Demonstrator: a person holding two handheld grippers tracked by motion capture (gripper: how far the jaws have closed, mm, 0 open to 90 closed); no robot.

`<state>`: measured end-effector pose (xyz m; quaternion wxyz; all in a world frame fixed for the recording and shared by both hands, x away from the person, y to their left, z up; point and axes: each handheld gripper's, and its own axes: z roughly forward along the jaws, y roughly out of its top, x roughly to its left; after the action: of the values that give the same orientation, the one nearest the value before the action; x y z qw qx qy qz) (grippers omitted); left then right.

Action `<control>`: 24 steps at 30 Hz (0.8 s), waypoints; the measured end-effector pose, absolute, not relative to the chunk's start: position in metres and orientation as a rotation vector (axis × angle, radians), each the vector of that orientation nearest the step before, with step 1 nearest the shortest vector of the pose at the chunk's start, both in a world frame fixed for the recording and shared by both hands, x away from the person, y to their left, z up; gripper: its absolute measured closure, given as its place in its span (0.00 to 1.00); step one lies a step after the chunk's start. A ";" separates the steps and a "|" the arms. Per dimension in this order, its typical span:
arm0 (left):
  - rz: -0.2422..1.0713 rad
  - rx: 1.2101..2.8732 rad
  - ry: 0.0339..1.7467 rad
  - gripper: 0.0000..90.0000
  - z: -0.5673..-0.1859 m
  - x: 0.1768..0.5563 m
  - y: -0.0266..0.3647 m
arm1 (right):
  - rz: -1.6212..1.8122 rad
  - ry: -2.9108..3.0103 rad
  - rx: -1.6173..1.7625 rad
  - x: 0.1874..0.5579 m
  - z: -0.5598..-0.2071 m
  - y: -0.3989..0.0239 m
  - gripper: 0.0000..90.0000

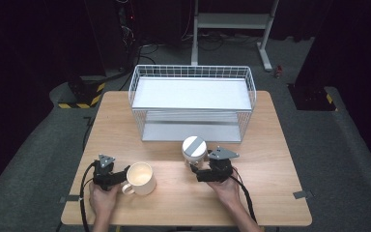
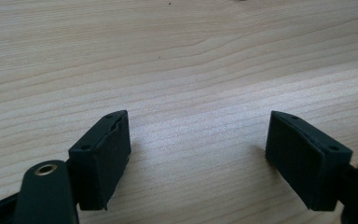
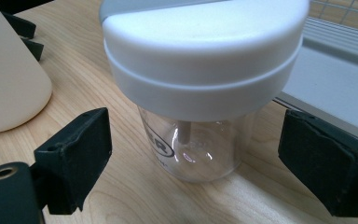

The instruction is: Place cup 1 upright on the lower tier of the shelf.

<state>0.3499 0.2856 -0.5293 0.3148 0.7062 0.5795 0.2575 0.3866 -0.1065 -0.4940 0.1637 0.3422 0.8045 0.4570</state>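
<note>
Two grippers rest low on the bench (image 1: 270,193). Right gripper (image 3: 193,154) stands released, jaws wide either side of the clear jar (image 3: 191,149) with a white lid (image 3: 205,51) — not touching it. Left gripper (image 2: 198,158) gapes over bare wood, just beside the cream mug (image 1: 140,178).

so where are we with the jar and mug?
Nothing is stowed: the white wire shelf rack holds neither item. In hand: the open right claw straddles the clear white-lidded jar, pads not touching. Left: grip it; the cream ceramic mug sits beside the open left claw.
</note>
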 end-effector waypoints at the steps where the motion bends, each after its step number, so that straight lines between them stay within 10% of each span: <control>1: 0.678 1.861 1.527 0.25 -0.529 0.350 0.286 | 1.300 2.292 0.978 0.387 -0.495 -0.106 0.11; 24: 0.679 1.861 1.527 0.25 -0.529 0.350 0.286 | 1.308 2.256 0.995 0.400 -0.508 -0.091 0.11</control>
<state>0.3499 0.2856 -0.5293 0.3148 0.7062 0.5795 0.2575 0.4000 -0.0913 -0.5076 0.1744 0.3510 0.7959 0.4615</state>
